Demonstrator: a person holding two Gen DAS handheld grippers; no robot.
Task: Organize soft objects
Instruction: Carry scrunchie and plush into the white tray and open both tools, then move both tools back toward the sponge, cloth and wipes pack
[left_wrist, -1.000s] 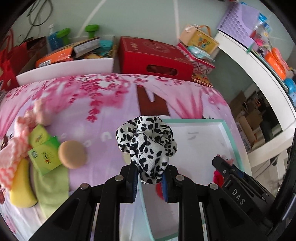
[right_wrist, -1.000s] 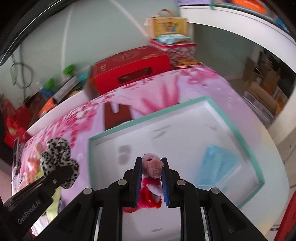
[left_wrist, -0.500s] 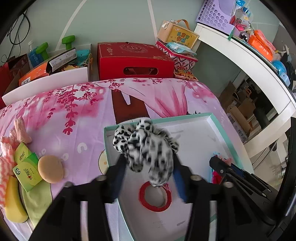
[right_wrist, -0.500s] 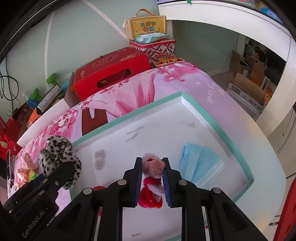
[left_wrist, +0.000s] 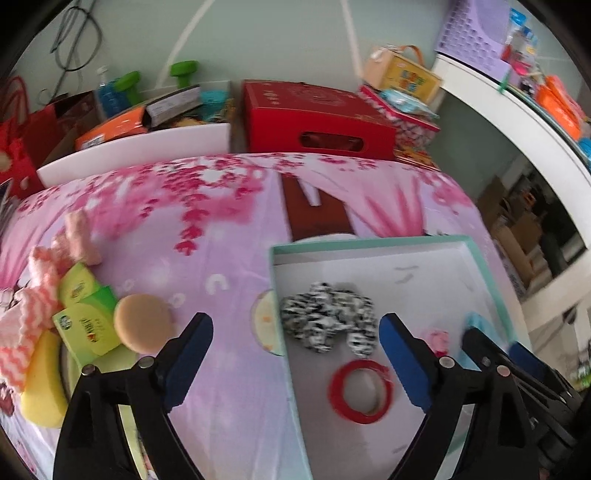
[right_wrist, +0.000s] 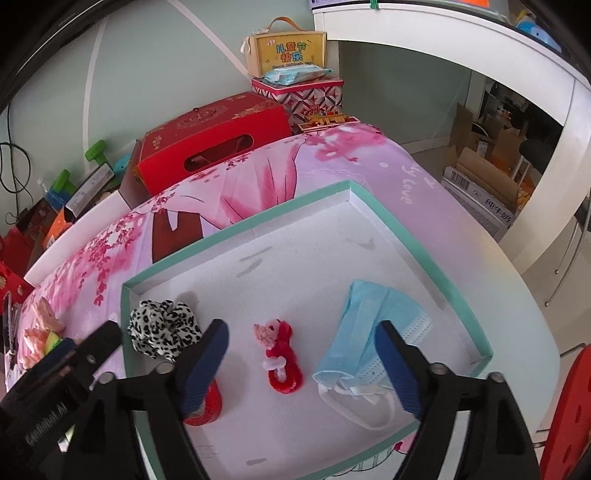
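A white tray with a teal rim (left_wrist: 369, 242) (right_wrist: 236, 229) lies on the pink flowered cloth. Inside it a black-and-white spotted scrunchie (left_wrist: 328, 317) (right_wrist: 162, 326) lies loose, just beyond my left gripper (left_wrist: 295, 328), whose jaws are opening wide and touch nothing. A red plush hair tie with a pink head (right_wrist: 279, 354) rests on the tray floor between the spread fingers of my right gripper (right_wrist: 302, 332). Its jaws are opening too, and the pads stand clear of the tie. A blue face mask (right_wrist: 373, 328) and a red tape ring (left_wrist: 360, 391) also lie in the tray.
Left of the tray on the cloth lie a tan round sponge (left_wrist: 142, 326), green packets (left_wrist: 86, 321), a yellow sponge (left_wrist: 38, 384) and a pink-and-white cloth (left_wrist: 26, 317). A red box (left_wrist: 314, 118) and stacked cartons stand behind the table. The table edge drops off at the right.
Both grippers went from shut to wide open. The scrunchie dropped out of the left one and the red hair tie out of the right one, both into the tray.
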